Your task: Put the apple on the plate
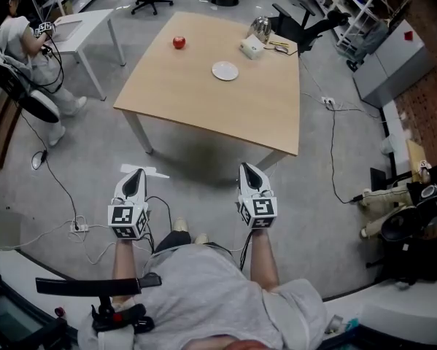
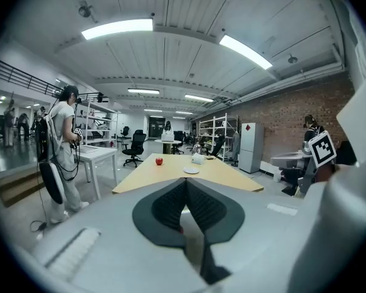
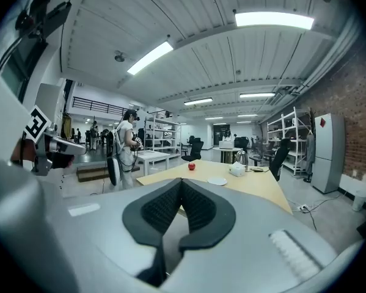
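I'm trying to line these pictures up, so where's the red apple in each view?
Head view: the apple sits in the upper middle, left of centre.
Left gripper view: the apple is small and far off, just left of centre.
Right gripper view: the apple is small, just right of centre.
Shared landmark: the white plate, right of the apple in every view.

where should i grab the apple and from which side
Probably across its widest middle, with the left gripper coming from the near side, slightly above. The apple is round and sits alone on the table, with the plate clear of it to the right.
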`<state>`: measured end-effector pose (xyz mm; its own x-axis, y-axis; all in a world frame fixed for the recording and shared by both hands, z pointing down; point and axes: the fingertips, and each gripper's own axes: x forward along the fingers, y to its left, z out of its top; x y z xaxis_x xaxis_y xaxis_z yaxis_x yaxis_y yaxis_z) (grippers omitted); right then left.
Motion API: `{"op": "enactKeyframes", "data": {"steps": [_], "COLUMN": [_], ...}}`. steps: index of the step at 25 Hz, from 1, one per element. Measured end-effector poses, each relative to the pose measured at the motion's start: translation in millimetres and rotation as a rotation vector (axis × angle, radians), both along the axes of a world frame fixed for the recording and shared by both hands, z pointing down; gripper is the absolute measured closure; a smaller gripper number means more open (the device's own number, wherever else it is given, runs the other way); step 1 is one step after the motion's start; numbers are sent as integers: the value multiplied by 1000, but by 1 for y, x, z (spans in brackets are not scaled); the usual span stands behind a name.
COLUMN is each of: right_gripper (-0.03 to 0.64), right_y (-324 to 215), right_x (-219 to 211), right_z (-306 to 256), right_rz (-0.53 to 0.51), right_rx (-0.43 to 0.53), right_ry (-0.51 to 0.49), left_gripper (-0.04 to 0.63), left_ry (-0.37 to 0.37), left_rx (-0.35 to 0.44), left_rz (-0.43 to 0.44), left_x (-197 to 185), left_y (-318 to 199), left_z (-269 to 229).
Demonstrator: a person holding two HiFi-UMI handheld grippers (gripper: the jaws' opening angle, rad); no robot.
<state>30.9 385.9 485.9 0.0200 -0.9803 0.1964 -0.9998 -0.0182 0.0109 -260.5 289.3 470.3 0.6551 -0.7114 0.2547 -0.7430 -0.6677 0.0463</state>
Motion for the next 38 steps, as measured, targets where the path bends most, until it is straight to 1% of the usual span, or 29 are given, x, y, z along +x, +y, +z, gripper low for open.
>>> {"op": "enactKeyframes", "data": {"steps": [4, 7, 12, 17, 25, 33, 38], "right_gripper": [611, 611, 611, 611, 610, 610, 611], "right_y": [-24, -39, -56, -78, -130, -202, -236], "right_x": [-14, -20, -35, -27, -10, 27, 45], "right_z": [-7, -6, -4, 6, 2, 8, 13], "right_rz": [-5, 9, 23, 34, 12, -16, -43], "right_rx": [-1, -15, -23, -52, -32, -38, -48], "right_ry": [-8, 12, 4, 11, 15, -1, -5], "left_gripper": [575, 575, 575, 575, 575, 575, 575], "left_ry": [7, 22, 33, 55, 34, 27, 20], "left_rx": [10, 22, -6, 8, -6, -15, -19], "left_rz": [8, 19, 3, -10, -32, -46, -46], "left_x": [-14, -22, -43, -44, -28, 13, 39], "left_y": [-26, -42, -63, -85, -128, -189, -218], "left_z": [-6, -8, 4, 4, 6, 3, 3]}}
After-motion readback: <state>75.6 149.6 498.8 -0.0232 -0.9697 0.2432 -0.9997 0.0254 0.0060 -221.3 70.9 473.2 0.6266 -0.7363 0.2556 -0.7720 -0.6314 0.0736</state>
